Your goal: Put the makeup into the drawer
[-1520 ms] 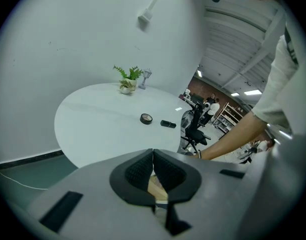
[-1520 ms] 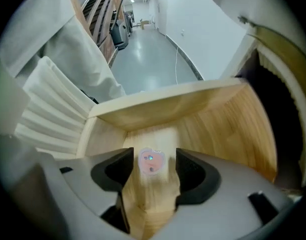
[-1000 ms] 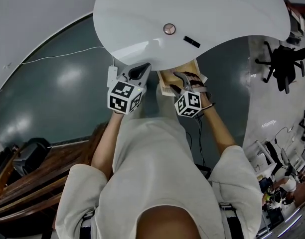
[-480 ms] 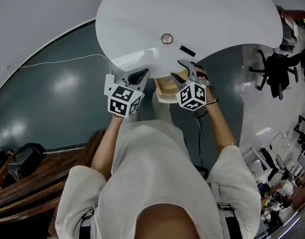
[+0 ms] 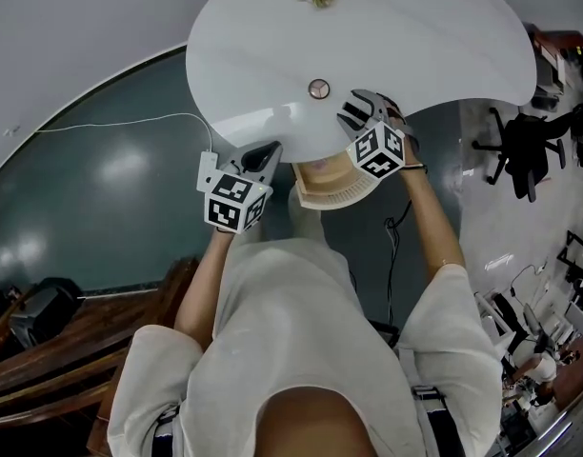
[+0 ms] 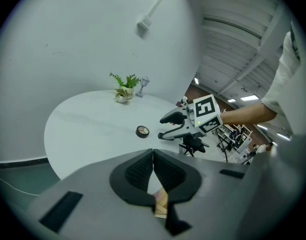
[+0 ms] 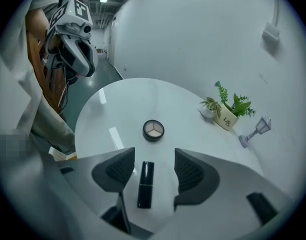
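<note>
A black lipstick tube (image 7: 145, 186) lies on the white round table (image 5: 434, 36). My right gripper (image 7: 151, 171) stands open over it, a jaw on each side and neither pad touching. In the head view that gripper (image 5: 360, 112) covers the tube. A round eyeshadow compact (image 5: 318, 89) sits just beyond, lid open, three tan shades showing (image 7: 153, 130). Under the table's near edge a light wooden drawer (image 5: 334, 188) stands pulled out. My left gripper (image 5: 261, 155) is shut beside the drawer's left side, below the table edge; wood shows through the gap under its pads (image 6: 143, 170).
A small potted plant (image 7: 228, 115) and a little lamp figurine (image 7: 254, 131) stand at the table's far side. A white cable (image 5: 110, 122) runs over the dark green floor on the left. Black chairs (image 5: 525, 146) stand at the right.
My right gripper has risen from the drawer and gone forward over the table, and now straddles the lipstick. The left gripper has stayed put.
</note>
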Demonstrator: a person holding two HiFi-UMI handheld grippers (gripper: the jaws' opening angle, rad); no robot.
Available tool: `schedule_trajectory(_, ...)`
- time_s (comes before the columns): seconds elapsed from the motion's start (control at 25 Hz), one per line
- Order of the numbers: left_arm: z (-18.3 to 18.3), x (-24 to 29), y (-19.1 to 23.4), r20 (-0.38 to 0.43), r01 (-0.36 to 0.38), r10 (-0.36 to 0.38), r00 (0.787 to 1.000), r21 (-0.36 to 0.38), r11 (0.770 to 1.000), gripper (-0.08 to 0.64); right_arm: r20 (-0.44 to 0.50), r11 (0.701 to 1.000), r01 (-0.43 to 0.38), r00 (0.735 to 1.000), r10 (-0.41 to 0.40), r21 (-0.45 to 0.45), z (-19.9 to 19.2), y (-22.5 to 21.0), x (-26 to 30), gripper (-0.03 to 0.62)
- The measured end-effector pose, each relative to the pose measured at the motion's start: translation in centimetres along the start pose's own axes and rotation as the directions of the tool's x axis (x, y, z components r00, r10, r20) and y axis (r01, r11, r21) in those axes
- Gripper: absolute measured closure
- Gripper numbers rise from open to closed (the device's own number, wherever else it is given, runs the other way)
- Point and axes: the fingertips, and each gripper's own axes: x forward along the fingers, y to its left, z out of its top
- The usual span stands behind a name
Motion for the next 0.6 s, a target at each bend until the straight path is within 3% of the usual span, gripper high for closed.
schedule_trajectory(0.6,-0.2,-1.0,1.7,0.002,-0.045,0.045,0.999,-0.032,0.998,0.549,0.016,0.982,-0.178,0.984,0.178,0.066,3.9,-0.1,6.2,0.345)
